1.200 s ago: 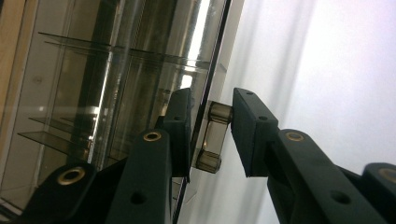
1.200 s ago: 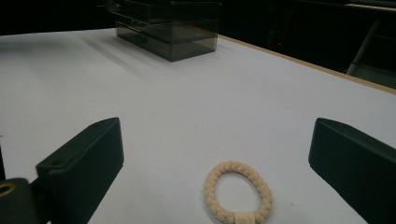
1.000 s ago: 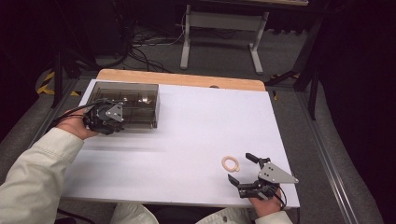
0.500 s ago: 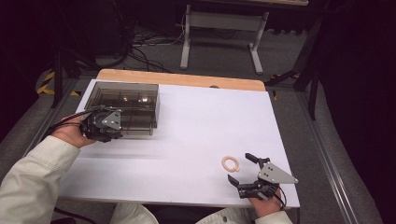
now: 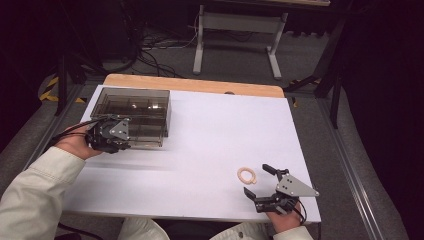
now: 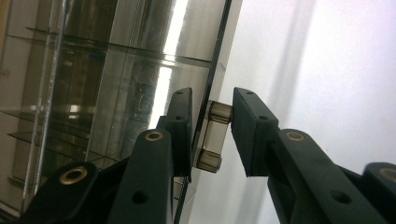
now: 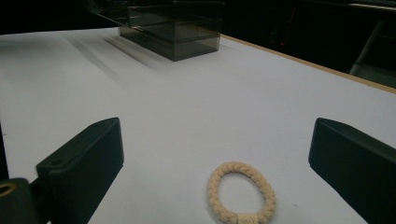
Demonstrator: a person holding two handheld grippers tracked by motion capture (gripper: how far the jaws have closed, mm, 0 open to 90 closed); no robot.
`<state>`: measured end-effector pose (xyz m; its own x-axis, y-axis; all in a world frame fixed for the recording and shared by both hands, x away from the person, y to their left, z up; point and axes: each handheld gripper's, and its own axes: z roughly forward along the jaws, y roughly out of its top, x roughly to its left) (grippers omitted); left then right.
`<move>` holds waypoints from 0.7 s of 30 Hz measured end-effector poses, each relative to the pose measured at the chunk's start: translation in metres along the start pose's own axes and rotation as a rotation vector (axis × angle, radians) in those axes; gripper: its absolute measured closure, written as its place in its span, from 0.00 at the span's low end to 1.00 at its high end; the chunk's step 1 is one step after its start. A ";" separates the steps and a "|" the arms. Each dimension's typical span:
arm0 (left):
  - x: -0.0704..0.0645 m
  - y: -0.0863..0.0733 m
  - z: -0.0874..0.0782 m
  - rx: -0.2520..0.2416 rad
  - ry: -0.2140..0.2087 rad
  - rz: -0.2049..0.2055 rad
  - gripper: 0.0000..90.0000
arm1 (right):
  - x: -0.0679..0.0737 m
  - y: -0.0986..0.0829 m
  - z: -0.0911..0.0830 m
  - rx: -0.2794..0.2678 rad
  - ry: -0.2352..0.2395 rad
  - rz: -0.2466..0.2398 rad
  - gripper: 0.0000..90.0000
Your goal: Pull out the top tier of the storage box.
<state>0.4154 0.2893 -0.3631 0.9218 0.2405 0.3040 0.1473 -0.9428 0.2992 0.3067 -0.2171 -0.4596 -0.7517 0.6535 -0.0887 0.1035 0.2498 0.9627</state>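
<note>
Now left tongs [image 5: 116,140] slid down box [image 5: 134,107] to near-left corner, closing around handle [image 6: 214,137]; right tongs [image 5: 260,181] wide open, empty, behind hair tie [image 5: 246,175].

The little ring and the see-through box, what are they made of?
The ring looks like soft braided cord or fabric, cream and matte: twisted strands show around it, with a small tag at the bottom. The box looks like smoky clear plastic, hard and glossy: you see its dividers through the walls, and light streaks shine on it.
</note>
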 end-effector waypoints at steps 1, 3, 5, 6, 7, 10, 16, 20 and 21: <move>0.000 0.000 0.000 0.001 -0.001 0.001 0.77 | 0.000 0.000 0.000 -0.002 0.002 0.000 0.04; 0.000 0.000 0.001 0.002 0.001 -0.001 0.77 | 0.000 0.000 0.000 0.000 0.000 0.000 0.04; -0.001 0.000 0.000 0.000 0.002 -0.001 0.77 | 0.000 0.000 0.000 0.000 0.000 0.001 0.04; -0.001 0.000 0.000 -0.001 -0.002 -0.005 0.77 | 0.000 0.000 0.000 0.001 0.000 0.001 0.04; 0.000 -0.001 -0.001 -0.008 -0.002 -0.004 0.77 | 0.000 0.000 0.000 0.001 0.001 0.000 0.04; 0.000 -0.001 -0.004 -0.042 -0.008 -0.025 0.68 | 0.000 0.000 0.000 -0.001 0.002 -0.001 0.04; -0.001 0.001 -0.013 -0.113 -0.029 -0.080 0.55 | 0.000 0.000 0.000 0.001 0.000 -0.002 0.04; -0.002 0.003 -0.021 -0.187 -0.013 -0.131 0.44 | 0.000 0.000 0.000 0.000 0.000 -0.001 0.04; -0.002 0.004 -0.024 -0.196 -0.012 -0.144 0.40 | 0.000 0.000 0.000 0.001 -0.001 -0.001 0.04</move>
<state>0.4053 0.2900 -0.3411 0.9006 0.3655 0.2353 0.2061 -0.8357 0.5091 0.3063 -0.2172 -0.4594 -0.7509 0.6542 -0.0901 0.1032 0.2510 0.9625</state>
